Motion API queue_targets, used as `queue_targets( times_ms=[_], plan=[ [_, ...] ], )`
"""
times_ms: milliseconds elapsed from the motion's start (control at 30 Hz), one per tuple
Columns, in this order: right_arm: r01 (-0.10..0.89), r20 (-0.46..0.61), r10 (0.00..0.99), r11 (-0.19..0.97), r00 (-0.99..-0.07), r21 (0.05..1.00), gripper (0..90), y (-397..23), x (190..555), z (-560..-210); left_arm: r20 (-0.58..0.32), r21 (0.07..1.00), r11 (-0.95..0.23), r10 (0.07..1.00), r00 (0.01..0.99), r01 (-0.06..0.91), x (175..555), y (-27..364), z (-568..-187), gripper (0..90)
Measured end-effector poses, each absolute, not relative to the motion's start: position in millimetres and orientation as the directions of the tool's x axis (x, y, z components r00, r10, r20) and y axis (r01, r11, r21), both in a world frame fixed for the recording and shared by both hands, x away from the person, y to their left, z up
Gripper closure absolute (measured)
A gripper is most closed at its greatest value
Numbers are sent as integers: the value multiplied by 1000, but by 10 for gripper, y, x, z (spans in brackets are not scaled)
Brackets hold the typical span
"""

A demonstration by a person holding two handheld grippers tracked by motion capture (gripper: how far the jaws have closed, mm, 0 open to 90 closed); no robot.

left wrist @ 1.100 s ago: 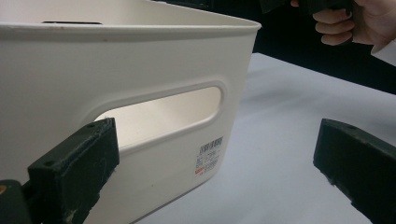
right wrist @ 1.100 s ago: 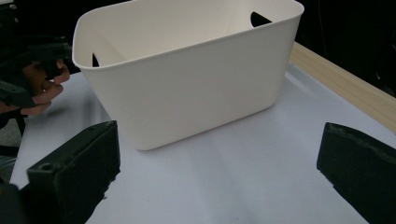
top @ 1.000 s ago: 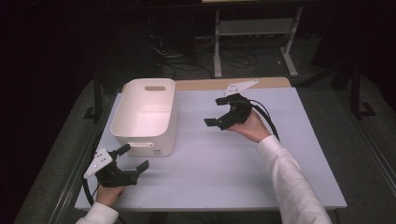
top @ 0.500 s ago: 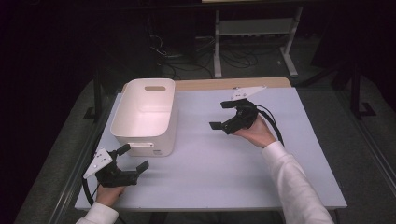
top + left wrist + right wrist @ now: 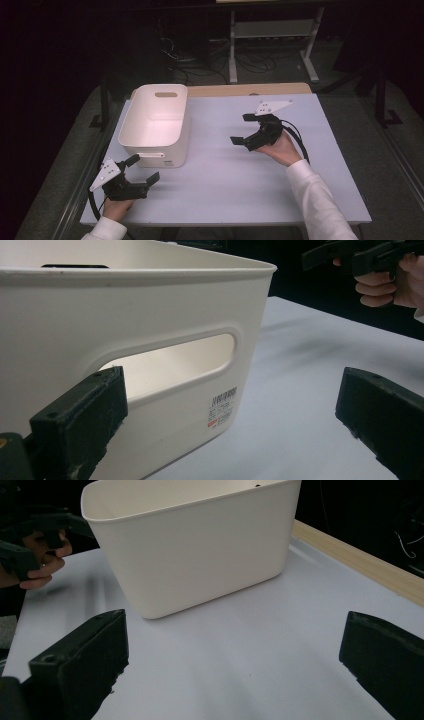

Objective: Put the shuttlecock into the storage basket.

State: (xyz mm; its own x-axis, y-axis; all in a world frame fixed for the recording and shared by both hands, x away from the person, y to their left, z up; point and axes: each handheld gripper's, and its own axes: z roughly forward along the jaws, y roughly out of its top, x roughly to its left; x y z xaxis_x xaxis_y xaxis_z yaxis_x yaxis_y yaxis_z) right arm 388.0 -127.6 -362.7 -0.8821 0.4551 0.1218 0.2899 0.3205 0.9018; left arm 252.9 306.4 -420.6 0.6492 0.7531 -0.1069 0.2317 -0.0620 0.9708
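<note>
Nearest, at the lower left of the high view, the left hand-held gripper sits with jaws spread wide and empty, just short of the white rectangular plastic bin, which stands on the pale counter left of centre. Farther up, right of centre, the right hand-held gripper is likewise wide open, holding nothing, facing the bin.

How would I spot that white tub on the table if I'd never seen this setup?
Start at the pale grey table and look to its left half. There stands a white, rounded-rectangular plastic tub, open-topped, with slot handles in its ends and a small label low on its near end.
</note>
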Motion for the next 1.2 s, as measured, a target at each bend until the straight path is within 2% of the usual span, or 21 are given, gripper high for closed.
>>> queue_targets(
  times_ms=[600, 1200],
  plan=[
    [298, 123, 485, 301, -866, 906, 0, -1487, 3690, -3796, -104, 971, -64, 752, 651, 229, 2523, 3068, -4202, 0],
    [339, 139, 563, 269, -815, 901, 0, -1913, 3375, -3985, -99, 971, -71, 750, 654, 228, 2522, 3059, -4199, 0]
  ],
)
